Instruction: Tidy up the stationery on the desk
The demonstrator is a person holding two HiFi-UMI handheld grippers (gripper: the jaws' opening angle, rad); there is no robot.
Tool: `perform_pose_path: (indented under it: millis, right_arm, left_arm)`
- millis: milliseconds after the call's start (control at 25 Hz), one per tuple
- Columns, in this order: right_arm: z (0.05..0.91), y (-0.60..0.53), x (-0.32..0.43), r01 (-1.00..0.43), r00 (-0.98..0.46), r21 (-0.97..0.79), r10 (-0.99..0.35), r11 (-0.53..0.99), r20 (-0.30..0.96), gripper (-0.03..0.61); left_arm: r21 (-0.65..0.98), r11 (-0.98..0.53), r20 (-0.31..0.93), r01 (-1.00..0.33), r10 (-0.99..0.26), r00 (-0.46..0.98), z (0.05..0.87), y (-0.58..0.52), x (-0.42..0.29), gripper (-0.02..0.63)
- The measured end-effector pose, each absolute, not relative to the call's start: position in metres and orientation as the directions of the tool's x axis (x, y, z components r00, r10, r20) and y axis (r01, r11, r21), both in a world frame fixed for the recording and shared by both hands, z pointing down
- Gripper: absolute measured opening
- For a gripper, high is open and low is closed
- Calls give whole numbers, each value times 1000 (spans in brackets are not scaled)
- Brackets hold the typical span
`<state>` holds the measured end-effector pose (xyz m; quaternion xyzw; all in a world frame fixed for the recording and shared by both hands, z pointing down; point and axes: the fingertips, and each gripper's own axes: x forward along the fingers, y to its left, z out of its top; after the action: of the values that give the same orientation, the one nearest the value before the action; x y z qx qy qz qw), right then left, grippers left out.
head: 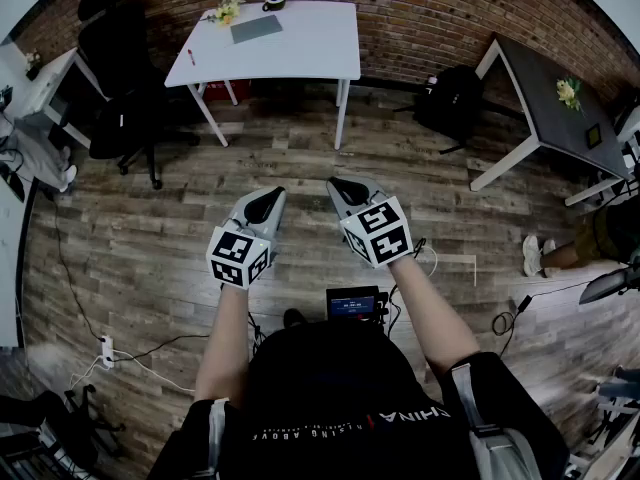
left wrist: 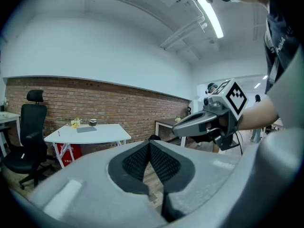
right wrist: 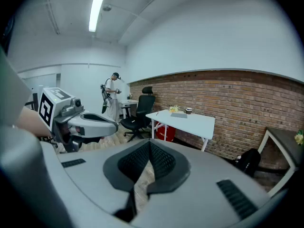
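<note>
The grey notebook [head: 256,29] and the red pen [head: 190,57] lie on the white desk [head: 310,53] at the far side of the room, against the brick wall [head: 430,8] and well apart from both grippers. The notebook sits near the desk's far edge and the pen close to its left edge. A cup [head: 274,0] and a bunch of yellow flowers [head: 226,11] stand just beyond the notebook. The left gripper [head: 268,200] and the right gripper [head: 345,188] hang side by side over the wooden floor [head: 180,218], near the person, both pointing towards the desk and a little downward. The left gripper's fingers [left wrist: 137,161] are pressed together at the tips with nothing between them. The right gripper's fingers [right wrist: 164,159] are likewise closed on nothing. A black office chair [head: 125,68] stands left of the white desk, and a black backpack [head: 452,98] rests by the wall to its right. A dark desk [head: 550,113] stands farther right. In the right gripper view another person [right wrist: 111,96] stands in the far left of the room.
</note>
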<state>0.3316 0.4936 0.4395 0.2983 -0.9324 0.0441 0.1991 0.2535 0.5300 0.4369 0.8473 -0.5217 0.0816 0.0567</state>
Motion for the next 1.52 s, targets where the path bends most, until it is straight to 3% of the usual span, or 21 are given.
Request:
perform_pose_path:
  millis: [1520]
  right_arm:
    - [451, 459, 363, -567, -760, 2, -524, 824, 384, 9]
  left_arm:
    - [23, -383, 240, -923, -895, 377, 450, 506, 272, 2]
